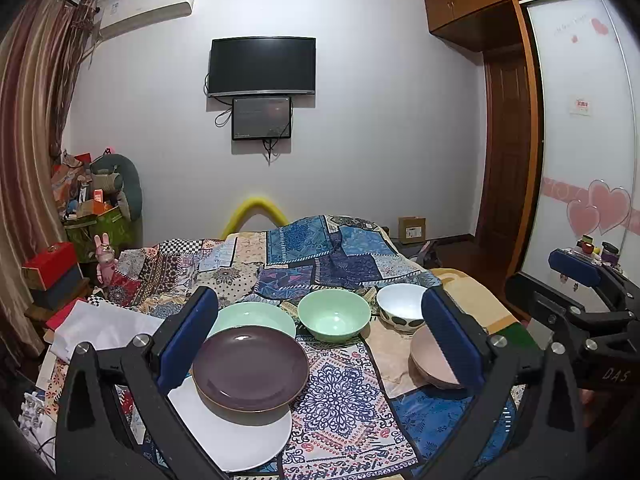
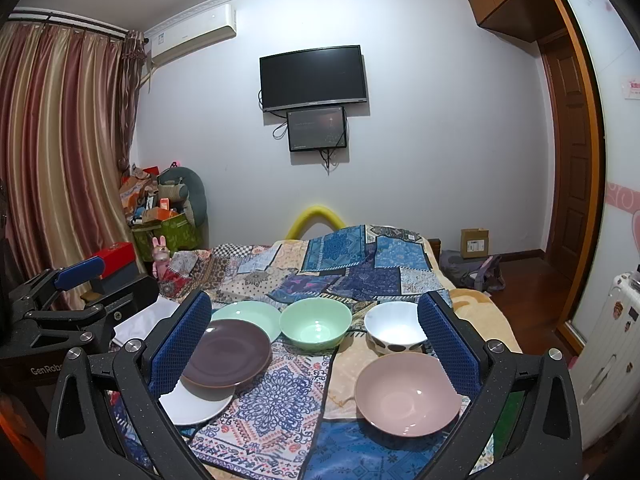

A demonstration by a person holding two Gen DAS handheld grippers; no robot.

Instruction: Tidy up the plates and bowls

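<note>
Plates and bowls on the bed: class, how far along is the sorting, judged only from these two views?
Looks done: the purple plate overlaps the white plate; whether it was stacked deliberately is unclear. In hand: nothing; the left hand-held gripper and right hand-held gripper are both open. Left: the green plate, green bowl, white spotted bowl and pink bowl sit separately.
</note>
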